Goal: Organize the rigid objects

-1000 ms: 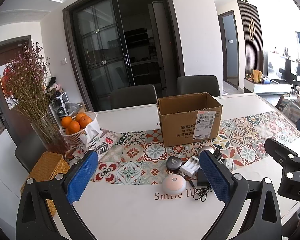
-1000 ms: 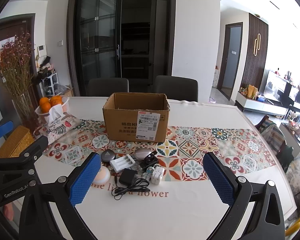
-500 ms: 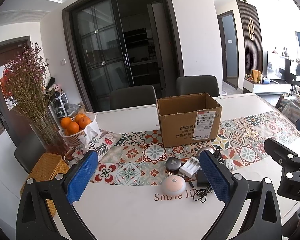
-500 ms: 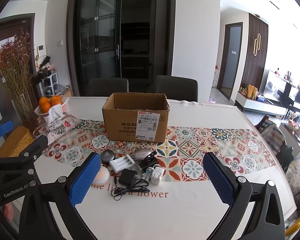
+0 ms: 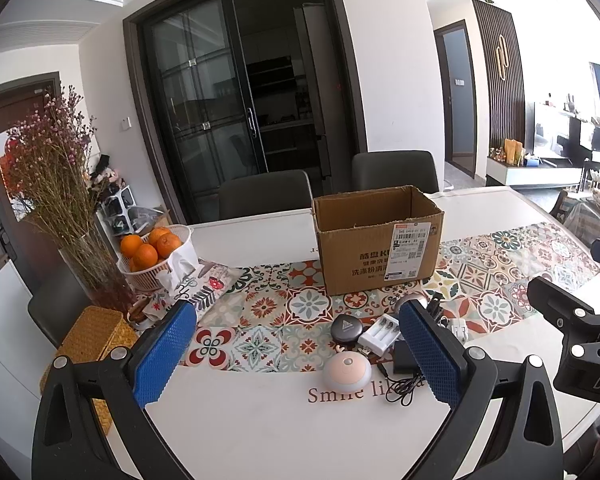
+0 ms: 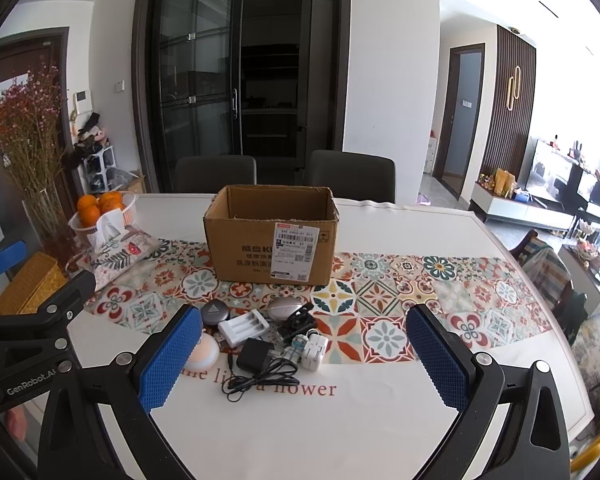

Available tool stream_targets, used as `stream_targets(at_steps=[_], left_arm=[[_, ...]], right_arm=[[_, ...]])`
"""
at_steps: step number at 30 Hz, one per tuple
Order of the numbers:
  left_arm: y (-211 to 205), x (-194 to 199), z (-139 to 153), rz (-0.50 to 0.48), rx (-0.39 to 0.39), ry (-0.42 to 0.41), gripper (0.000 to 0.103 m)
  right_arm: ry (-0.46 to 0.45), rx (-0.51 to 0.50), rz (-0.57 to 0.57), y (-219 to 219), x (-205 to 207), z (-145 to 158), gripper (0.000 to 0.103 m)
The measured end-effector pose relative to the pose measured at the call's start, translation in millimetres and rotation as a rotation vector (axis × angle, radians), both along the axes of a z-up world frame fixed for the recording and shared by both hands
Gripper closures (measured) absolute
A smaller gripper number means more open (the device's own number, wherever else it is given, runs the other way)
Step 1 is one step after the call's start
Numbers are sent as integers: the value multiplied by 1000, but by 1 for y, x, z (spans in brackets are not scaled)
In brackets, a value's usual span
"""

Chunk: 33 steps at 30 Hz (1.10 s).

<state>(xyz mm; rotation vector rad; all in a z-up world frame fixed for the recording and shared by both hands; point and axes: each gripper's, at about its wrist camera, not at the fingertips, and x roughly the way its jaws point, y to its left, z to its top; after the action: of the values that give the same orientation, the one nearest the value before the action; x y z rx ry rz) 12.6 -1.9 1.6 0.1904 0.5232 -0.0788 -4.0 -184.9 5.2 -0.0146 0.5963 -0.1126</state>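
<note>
Far to my left a woven yellow basket (image 6: pixel 26 284) sits at the table's edge, with a glass vase of dried flowers (image 5: pixel 56 184) behind it and a white basket of oranges (image 5: pixel 152 250) next to a floral tissue pouch (image 6: pixel 118 248). My left gripper (image 5: pixel 296 354) hangs above the white table (image 5: pixel 260 420), jaws spread wide, holding nothing. Between and beyond its blue pads lie a round peach-coloured night light (image 5: pixel 347 372), a dark round case (image 5: pixel 345 327) and a white battery charger (image 6: pixel 244 326), all close together at the near edge of the patterned runner (image 6: pixel 380 300). Just right of them are a black power adapter (image 6: pixel 255 356) with its coiled cable (image 6: pixel 256 380), a silvery oval case (image 6: pixel 286 308), a black clip (image 6: pixel 298 320) and a white plug (image 6: pixel 315 352). The open cardboard box (image 6: pixel 270 236) stands behind this cluster on the runner. My right gripper (image 6: pixel 304 360) hovers wide open, empty, nearer the table's right side.
</note>
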Motion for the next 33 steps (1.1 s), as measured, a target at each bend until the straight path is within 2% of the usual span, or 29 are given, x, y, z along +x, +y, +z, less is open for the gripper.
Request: stream_targets(at_steps=[9,19,24,33], left_arm=[[-1,6,-9,-14,-20,35,0],[-17,29,-41,-23,-21,130,0],[-27,44,-61,-20,-5,181,0],[-42,72,-106,-3,13,273,0]], right_arm=[[9,8,6,1,5,-7,1],[58,46,-4,-17,29,-35,1],[92,73,-7,-28,48,-57,10],[212,125,-19,-45,84,-112,31]])
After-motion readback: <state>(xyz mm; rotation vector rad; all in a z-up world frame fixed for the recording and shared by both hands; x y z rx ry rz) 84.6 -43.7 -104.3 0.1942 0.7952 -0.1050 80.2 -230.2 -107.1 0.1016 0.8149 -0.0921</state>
